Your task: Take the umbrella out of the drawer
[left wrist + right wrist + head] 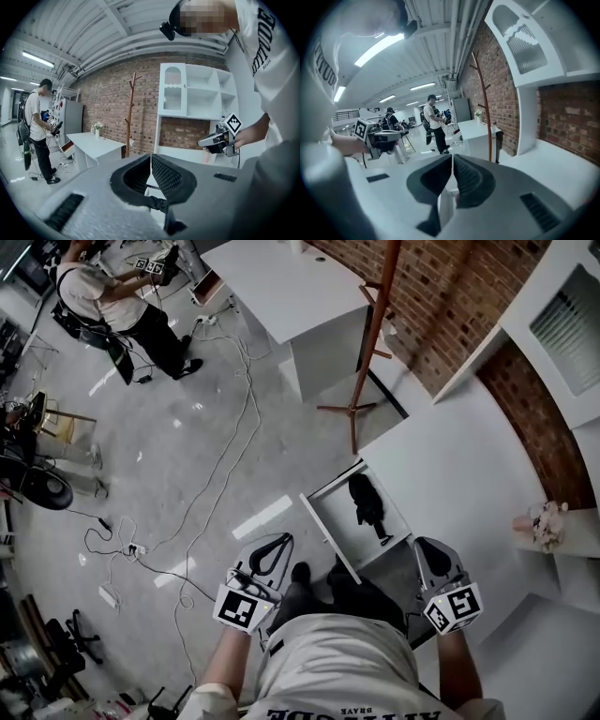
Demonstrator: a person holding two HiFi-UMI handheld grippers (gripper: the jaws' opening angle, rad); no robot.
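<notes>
The white drawer (335, 495) stands open, with the folded black umbrella (367, 501) lying inside it, untouched. The left gripper (278, 542) and right gripper (424, 547) hover near it with jaws closed and empty; reaching, grasping and lifting out remain.

The left claw (278, 540) and the right claw (424, 545) are held out in front of the body, side by side, each pointing forward and slightly down. Both have their jaws pressed together with nothing between them.
</notes>
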